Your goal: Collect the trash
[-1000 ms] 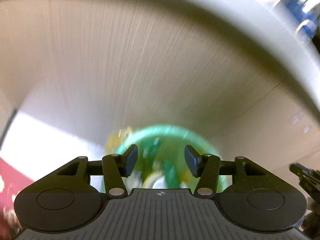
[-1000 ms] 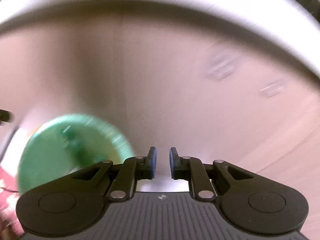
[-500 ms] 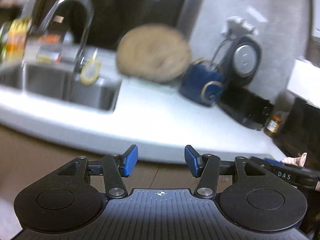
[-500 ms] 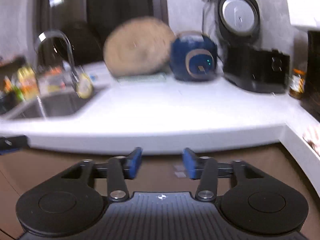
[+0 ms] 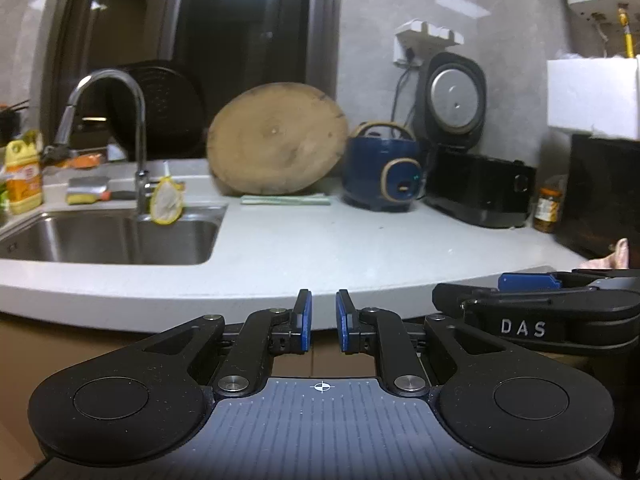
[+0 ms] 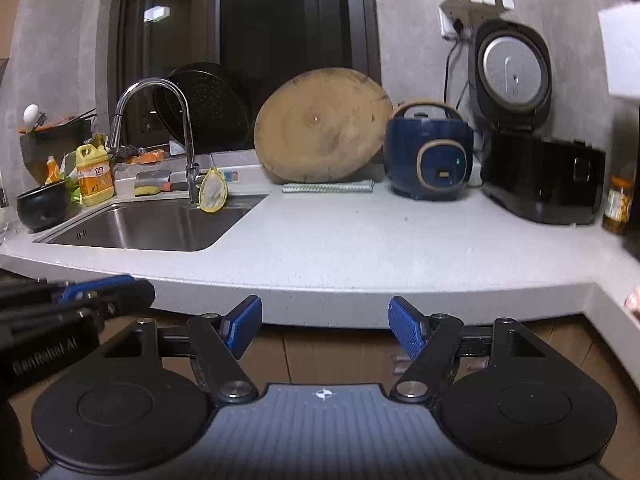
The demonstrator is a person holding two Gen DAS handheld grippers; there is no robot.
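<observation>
The white counter (image 6: 360,240) is almost bare; the one trash I see, a yellow-edged peel (image 6: 213,194), leans at the sink (image 6: 140,232) rim. I would reach with my right gripper (image 6: 325,326), empty and opening; my left gripper (image 5: 322,322) is closing on nothing.

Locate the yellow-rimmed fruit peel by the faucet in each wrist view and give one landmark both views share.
Left wrist view: the fruit peel sits left of centre, leaning at the faucet base on the sink rim.
Right wrist view: the fruit peel is left of centre, at the faucet base by the sink's back right corner.
Shared landmark: the round wooden cutting board leaning upright, right of the peel.
</observation>
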